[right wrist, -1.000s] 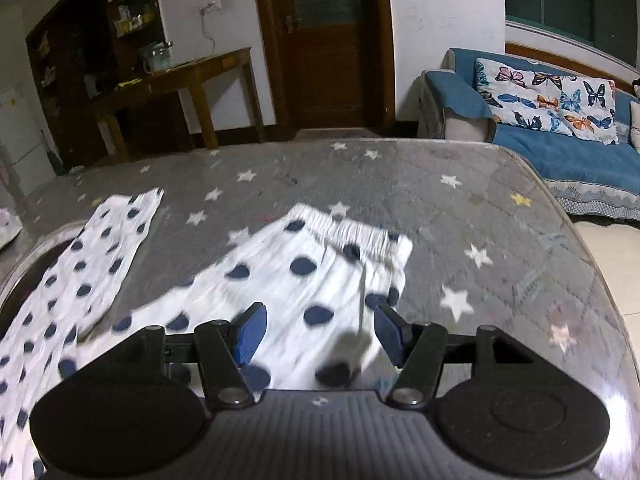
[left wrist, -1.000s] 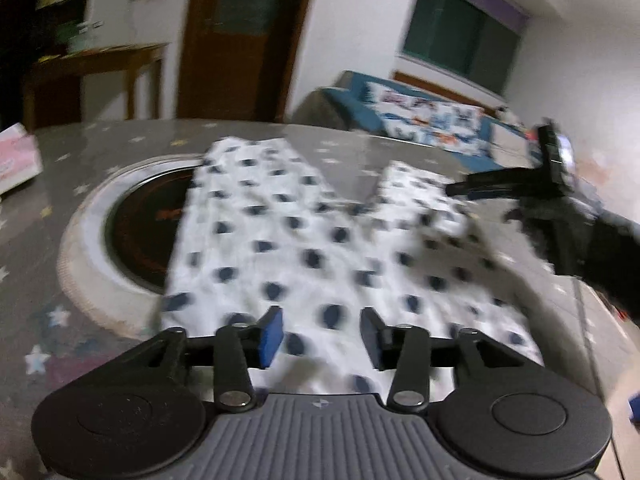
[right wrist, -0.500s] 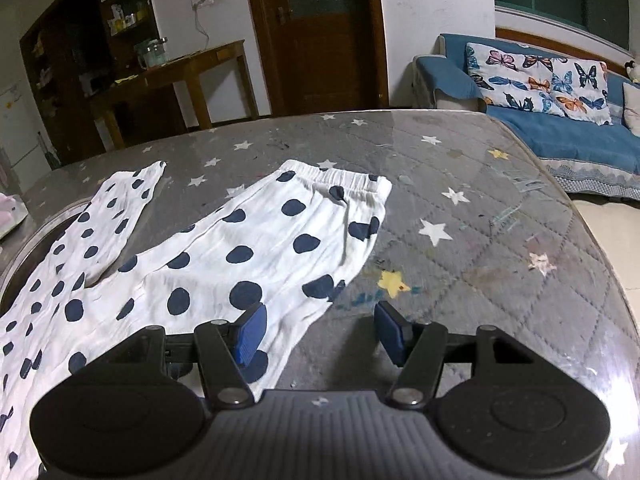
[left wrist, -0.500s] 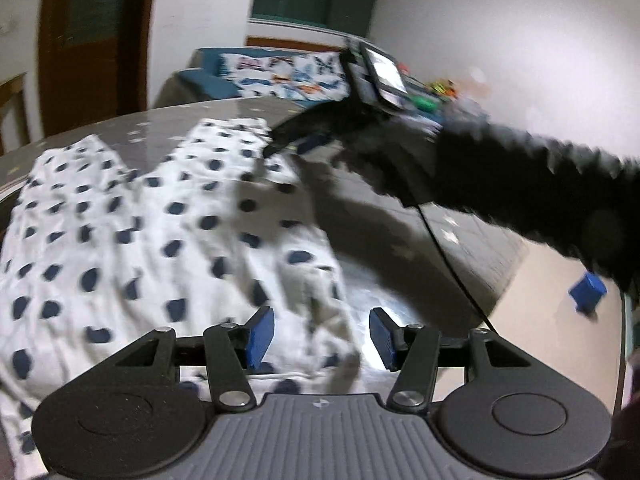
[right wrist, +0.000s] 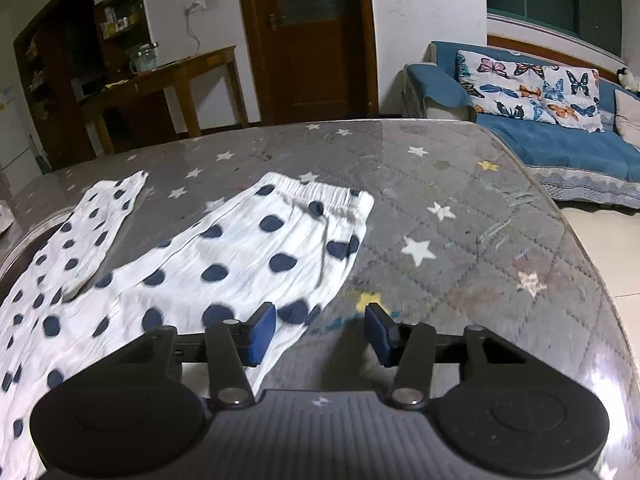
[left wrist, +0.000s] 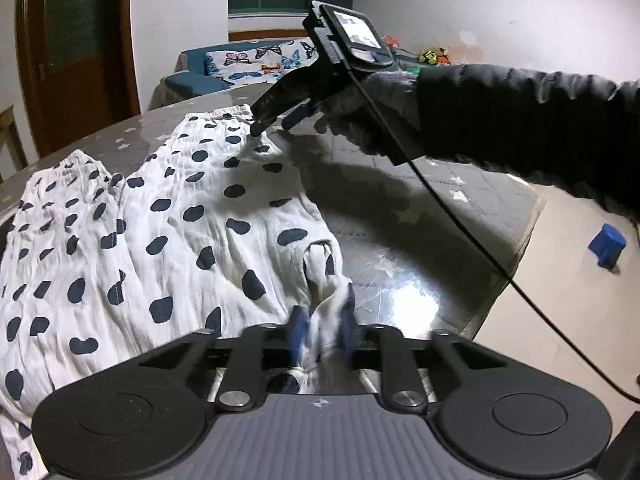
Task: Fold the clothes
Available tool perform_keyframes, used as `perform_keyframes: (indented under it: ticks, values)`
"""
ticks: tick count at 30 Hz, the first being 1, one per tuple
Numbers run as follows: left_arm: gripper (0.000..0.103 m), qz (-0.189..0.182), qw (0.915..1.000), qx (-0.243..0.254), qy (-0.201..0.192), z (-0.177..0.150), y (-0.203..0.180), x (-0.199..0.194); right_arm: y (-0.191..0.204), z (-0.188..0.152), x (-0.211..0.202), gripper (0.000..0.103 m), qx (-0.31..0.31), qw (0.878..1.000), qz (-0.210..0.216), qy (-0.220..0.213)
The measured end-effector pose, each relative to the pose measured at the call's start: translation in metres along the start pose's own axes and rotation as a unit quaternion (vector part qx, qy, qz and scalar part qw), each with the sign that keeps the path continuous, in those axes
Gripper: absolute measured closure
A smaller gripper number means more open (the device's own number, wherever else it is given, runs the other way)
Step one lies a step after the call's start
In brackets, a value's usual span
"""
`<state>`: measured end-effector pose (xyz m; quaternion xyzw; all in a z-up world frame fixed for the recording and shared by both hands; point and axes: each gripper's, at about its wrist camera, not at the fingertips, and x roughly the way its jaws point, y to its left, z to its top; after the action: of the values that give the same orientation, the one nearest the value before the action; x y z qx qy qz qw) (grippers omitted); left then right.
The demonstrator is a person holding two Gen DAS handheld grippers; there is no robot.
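White trousers with dark blue dots (left wrist: 160, 216) lie spread on the grey star-patterned table (left wrist: 400, 208). My left gripper (left wrist: 322, 330) is shut on a bunched edge of the trousers at the near right of the cloth. In the right wrist view the trousers (right wrist: 224, 256) lie flat with the elastic hem (right wrist: 320, 192) toward the far side. My right gripper (right wrist: 320, 334) is open, its left pad over the cloth's right edge. It also shows in the left wrist view (left wrist: 276, 114), low over the far leg.
The table's right edge (left wrist: 516, 240) drops to a pale floor with a blue block (left wrist: 606, 246). A blue sofa (right wrist: 560, 136) stands behind the table, a wooden side table (right wrist: 168, 80) and a door at the back left. A round inset (right wrist: 24, 240) lies under the cloth's left part.
My left gripper has closed on the near edge of the trousers, which now bunch between its pads. My right gripper has moved a little toward the far leg and stays open.
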<state>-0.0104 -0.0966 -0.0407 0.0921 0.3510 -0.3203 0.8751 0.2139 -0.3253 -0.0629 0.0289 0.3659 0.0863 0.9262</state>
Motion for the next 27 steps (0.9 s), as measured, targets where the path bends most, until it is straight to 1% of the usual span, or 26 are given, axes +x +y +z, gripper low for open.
perform_keyframes:
  ticks: [2,4,6,11,14,18,21,23,26,27]
  values:
    - [0.093,-0.011,0.9998,-0.013,-0.005,0.003,0.006,-0.003,-0.003,0.006,0.006,0.059,0.004,1.000,-0.004,-0.001]
    - [0.093,-0.018,0.9996,-0.022,-0.008,0.005,0.011,-0.006,-0.006,0.013,0.015,0.060,0.010,1.000,-0.010,-0.004]
    - [0.094,-0.022,0.9993,-0.028,-0.013,0.007,0.015,-0.010,-0.008,0.019,0.023,0.062,0.017,1.000,-0.015,-0.006]
    - [0.094,-0.034,0.9983,-0.043,-0.021,0.011,0.022,-0.019,-0.009,0.036,0.047,0.065,0.019,0.999,-0.030,-0.012]
    - [0.094,-0.038,0.9978,-0.049,-0.022,0.013,0.027,-0.020,-0.008,0.044,0.059,0.072,0.019,0.999,-0.039,-0.016]
    - [0.094,-0.040,0.9974,-0.056,-0.022,0.012,0.032,-0.021,-0.008,0.050,0.067,0.088,0.023,0.998,-0.048,-0.021]
    - [0.094,-0.047,0.9966,-0.062,-0.027,0.011,0.034,-0.025,-0.013,0.050,0.064,0.095,0.029,0.998,-0.057,-0.020]
    - [0.095,-0.057,0.9957,-0.066,-0.033,0.011,0.034,-0.030,-0.016,0.051,0.056,0.096,0.032,0.997,-0.069,-0.025]
    - [0.095,-0.075,0.9935,-0.071,-0.049,0.009,0.036,-0.041,-0.024,0.059,0.036,0.097,0.040,0.994,-0.087,-0.044]
    - [0.096,-0.081,0.9923,-0.077,-0.053,0.008,0.038,-0.044,-0.026,0.060,0.033,0.097,0.039,0.994,-0.093,-0.042]
